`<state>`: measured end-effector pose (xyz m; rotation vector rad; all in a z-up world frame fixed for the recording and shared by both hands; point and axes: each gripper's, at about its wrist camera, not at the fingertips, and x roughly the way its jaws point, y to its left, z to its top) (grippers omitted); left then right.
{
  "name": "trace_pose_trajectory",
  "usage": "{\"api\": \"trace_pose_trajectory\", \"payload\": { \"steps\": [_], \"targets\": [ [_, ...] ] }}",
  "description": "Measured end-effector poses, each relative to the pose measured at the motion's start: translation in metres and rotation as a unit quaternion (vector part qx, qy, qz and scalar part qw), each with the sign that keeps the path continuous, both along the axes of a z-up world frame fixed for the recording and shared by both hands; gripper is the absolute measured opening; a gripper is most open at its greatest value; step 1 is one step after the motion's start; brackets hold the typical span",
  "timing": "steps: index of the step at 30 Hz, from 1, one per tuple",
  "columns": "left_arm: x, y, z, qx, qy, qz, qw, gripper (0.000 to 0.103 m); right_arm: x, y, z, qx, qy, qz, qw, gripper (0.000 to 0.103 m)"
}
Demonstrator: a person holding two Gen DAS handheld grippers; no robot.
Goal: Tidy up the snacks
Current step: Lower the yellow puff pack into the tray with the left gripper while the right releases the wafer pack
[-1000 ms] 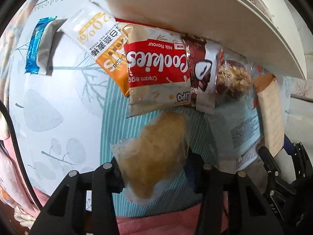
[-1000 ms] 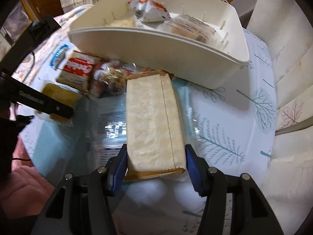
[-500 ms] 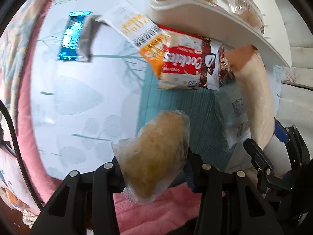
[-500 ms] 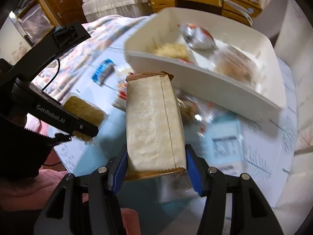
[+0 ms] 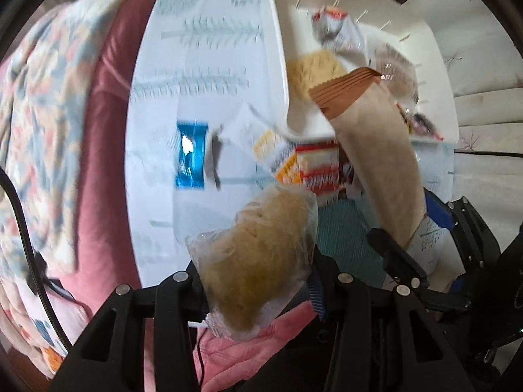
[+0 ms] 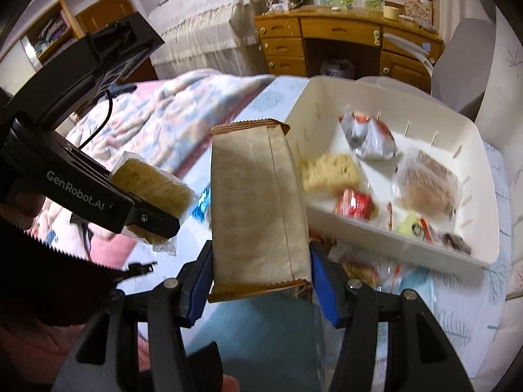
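The left hand-held gripper (image 5: 258,281) is clamped on a clear-wrapped cake (image 5: 261,261), held in the air above the table (image 5: 157,150). It looks light, soft and crushable, so a gentle hold across its middle suits it. The right hand-held gripper (image 6: 260,281) is clamped on a tan packet (image 6: 258,209) near the bin (image 6: 408,245); the packet looks stiff, light and fairly slippery, best pinched by its long edges.

- We identify the place as a bedroom in a home.
- We see a wooden desk (image 6: 346,45) with drawers against the far wall.
- We see a patterned quilt (image 6: 170,114) spread beside the table (image 5: 202,75).
- We see a lace-edged cloth (image 6: 202,32) draped over furniture.
- We see an open wooden shelf (image 6: 52,32) holding household items.
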<state>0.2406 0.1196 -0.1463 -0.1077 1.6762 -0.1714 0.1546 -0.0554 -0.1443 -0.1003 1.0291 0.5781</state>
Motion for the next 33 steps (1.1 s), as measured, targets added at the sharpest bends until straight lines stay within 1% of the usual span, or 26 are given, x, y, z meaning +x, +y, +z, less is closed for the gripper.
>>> {"api": "trace_pose_trajectory", "payload": {
  "steps": [1, 3, 6, 9, 11, 14, 17, 20, 22, 23, 24, 25, 27, 30, 33],
  "targets": [
    [0.002, -0.005, 0.002, 0.001, -0.004, -0.003, 1.0, 0.045, 0.003, 0.001, 0.002, 0.003, -0.003, -0.005, 1.0, 0.056],
    [0.017, -0.009, 0.012, 0.001, -0.019, -0.014, 0.9997, 0.045, 0.013, 0.002, 0.005, 0.012, -0.005, -0.02, 1.0, 0.056],
    [0.035, -0.02, 0.018, -0.006, -0.04, -0.027, 0.9988, 0.045, 0.025, -0.001, 0.008, 0.017, -0.017, -0.039, 0.999, 0.056],
    [0.056, -0.031, 0.019, -0.016, -0.068, -0.039, 0.9968, 0.045, 0.038, -0.009, 0.008, 0.022, -0.027, -0.066, 0.997, 0.056],
    [0.068, -0.039, 0.019, -0.031, -0.088, -0.043, 0.9947, 0.045, 0.044, -0.015, 0.005, 0.028, -0.026, -0.081, 0.996, 0.056],
    [0.085, -0.052, 0.009, -0.056, -0.096, -0.049, 0.9926, 0.045, 0.057, -0.027, -0.002, 0.028, -0.03, -0.112, 0.993, 0.056],
    [0.095, -0.061, -0.003, -0.071, -0.103, -0.055, 0.9907, 0.045, 0.068, -0.04, -0.009, 0.034, -0.029, -0.139, 0.989, 0.056],
    [0.103, -0.073, -0.013, -0.095, -0.121, -0.062, 0.9862, 0.045, 0.076, -0.051, -0.014, 0.039, -0.032, -0.162, 0.986, 0.056],
    [0.107, -0.078, -0.018, -0.108, -0.125, -0.065, 0.9841, 0.045, 0.082, -0.059, -0.018, 0.048, -0.025, -0.172, 0.984, 0.056],
    [0.11, -0.081, -0.021, -0.112, -0.126, -0.063, 0.9836, 0.047, 0.085, -0.061, -0.02, 0.051, -0.02, -0.175, 0.983, 0.057],
    [0.111, -0.082, -0.023, -0.114, -0.126, -0.062, 0.9835, 0.053, 0.086, -0.064, -0.021, 0.053, -0.016, -0.179, 0.982, 0.058],
    [0.111, -0.083, -0.024, -0.117, -0.128, -0.06, 0.983, 0.056, 0.087, -0.065, -0.022, 0.053, -0.014, -0.182, 0.982, 0.058],
    [0.11, -0.084, -0.021, -0.123, -0.14, -0.057, 0.9809, 0.073, 0.088, -0.065, -0.023, 0.048, -0.011, -0.182, 0.982, 0.058],
    [0.108, -0.081, -0.014, -0.13, -0.162, -0.053, 0.9768, 0.078, 0.089, -0.066, -0.025, 0.051, -0.003, -0.179, 0.983, 0.058],
    [0.104, -0.077, -0.008, -0.122, -0.172, -0.05, 0.9763, 0.083, 0.088, -0.066, -0.025, 0.051, 0.008, -0.18, 0.982, 0.059]
  ]
}}
